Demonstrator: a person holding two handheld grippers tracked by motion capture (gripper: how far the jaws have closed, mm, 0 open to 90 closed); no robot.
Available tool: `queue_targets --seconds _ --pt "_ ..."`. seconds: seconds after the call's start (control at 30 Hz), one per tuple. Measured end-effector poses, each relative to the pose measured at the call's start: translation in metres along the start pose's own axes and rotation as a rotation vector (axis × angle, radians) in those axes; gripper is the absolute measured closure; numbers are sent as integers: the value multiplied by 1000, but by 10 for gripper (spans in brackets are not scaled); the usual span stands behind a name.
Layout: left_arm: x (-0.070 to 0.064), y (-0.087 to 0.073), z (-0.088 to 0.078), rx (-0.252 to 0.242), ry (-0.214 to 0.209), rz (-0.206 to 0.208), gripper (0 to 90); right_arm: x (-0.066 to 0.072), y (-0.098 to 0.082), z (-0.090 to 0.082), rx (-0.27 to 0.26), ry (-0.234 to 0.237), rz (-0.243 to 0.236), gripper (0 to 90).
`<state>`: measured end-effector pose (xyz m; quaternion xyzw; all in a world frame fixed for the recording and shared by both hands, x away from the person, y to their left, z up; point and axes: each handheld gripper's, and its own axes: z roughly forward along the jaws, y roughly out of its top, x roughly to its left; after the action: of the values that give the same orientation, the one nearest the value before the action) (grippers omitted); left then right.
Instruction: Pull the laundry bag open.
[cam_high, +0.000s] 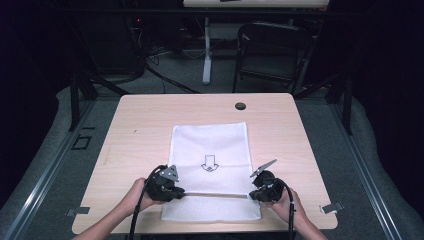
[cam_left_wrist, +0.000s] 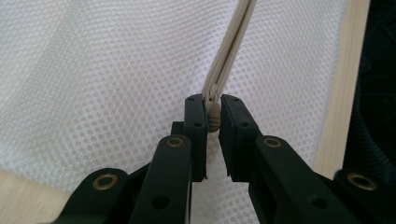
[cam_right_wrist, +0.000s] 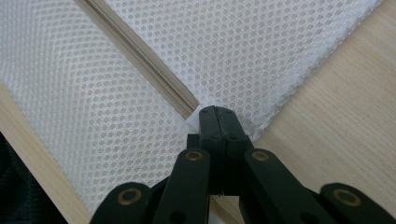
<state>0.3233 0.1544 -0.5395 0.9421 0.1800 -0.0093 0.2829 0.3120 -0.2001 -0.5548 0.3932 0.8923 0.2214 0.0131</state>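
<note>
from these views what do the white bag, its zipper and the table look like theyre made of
White bag: looks like synthetic mesh fabric, with regular small holes showing across it. Zipper: beige, probably plastic teeth on woven tape, matte. Table: pale wood or wood-look laminate, with faint grain lines and a smooth finish; the pictures don't settle which.
</note>
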Motion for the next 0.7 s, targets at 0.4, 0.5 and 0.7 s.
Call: queue_targets --seconds 0.4,0.5,0.7 --pt "5 -15 -11 -9 14 -45 821 0 1 -1 21 -6 -5 900" --pt "5 -19 -13 0 16 -54 821 0 1 0 16 -9 -1 900" --pt "6 -24 -16 -4 12 -64 821 1 2 0 23 -11 -3 900"
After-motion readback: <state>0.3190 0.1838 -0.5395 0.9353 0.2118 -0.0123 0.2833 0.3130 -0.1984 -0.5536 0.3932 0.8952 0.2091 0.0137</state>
